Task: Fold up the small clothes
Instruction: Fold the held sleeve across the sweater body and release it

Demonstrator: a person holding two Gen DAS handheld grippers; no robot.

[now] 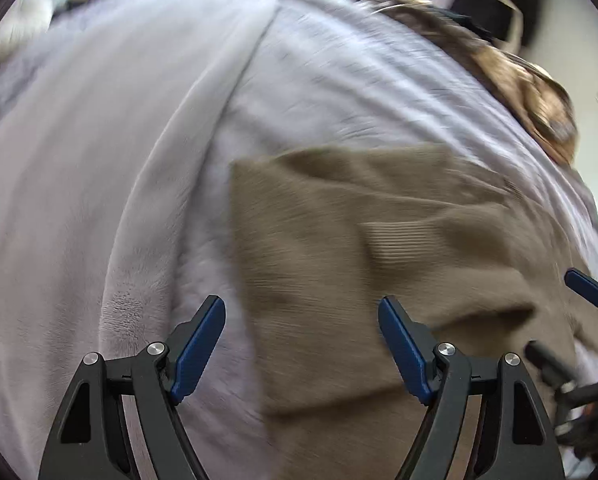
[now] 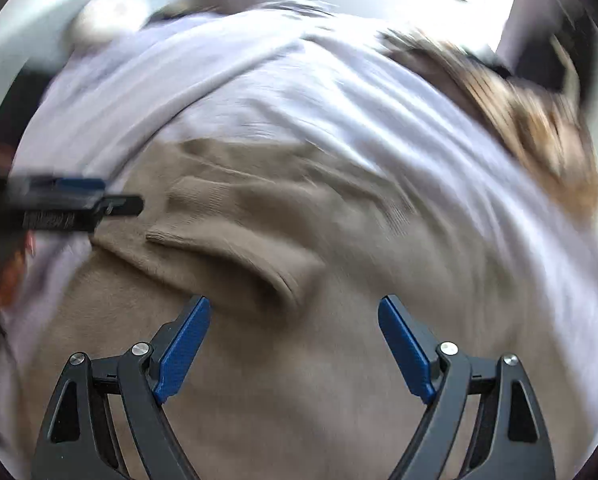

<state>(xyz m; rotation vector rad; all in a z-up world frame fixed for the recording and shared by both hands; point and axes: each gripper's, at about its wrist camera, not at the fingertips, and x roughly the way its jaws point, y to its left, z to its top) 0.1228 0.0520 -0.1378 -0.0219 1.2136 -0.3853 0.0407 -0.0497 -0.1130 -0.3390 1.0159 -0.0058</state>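
A: Status on the claws?

B: Left claw (image 1: 301,346) is spread wide, nothing between its blue pads (image 1: 197,350). It hangs over the left edge of the tan knit garment (image 1: 379,248): left pad over the pale lilac bed cover (image 1: 99,180), right pad over the tan fabric.

A: Right one?

B: Right claw (image 2: 294,346) is spread wide too, gripping nothing. Both pads (image 2: 183,350) are above the tan garment, just this side of a ribbed cuff (image 2: 235,256) that lies folded across the body of it.

A: Where's the garment exactly?

B: Flat on the bed cover, creased, with a sleeve folded over the middle. The ribbed knit shows in both views. The cover surrounds it left and far side; the cover has long wrinkles running across.

A: Can the claws see each other?

B: Yes. In the left wrist view the right claw's blue tip (image 1: 587,284) shows at the right edge, over the garment's right part. In the right wrist view the left claw (image 2: 79,196) comes in from the left edge, blurred, near the garment's left border.

A: Anything else in frame?

B: A brown patterned fabric (image 1: 531,96) along the far right of the bed, apart from the garment. Both views are motion-blurred, so detail beyond that is not readable.
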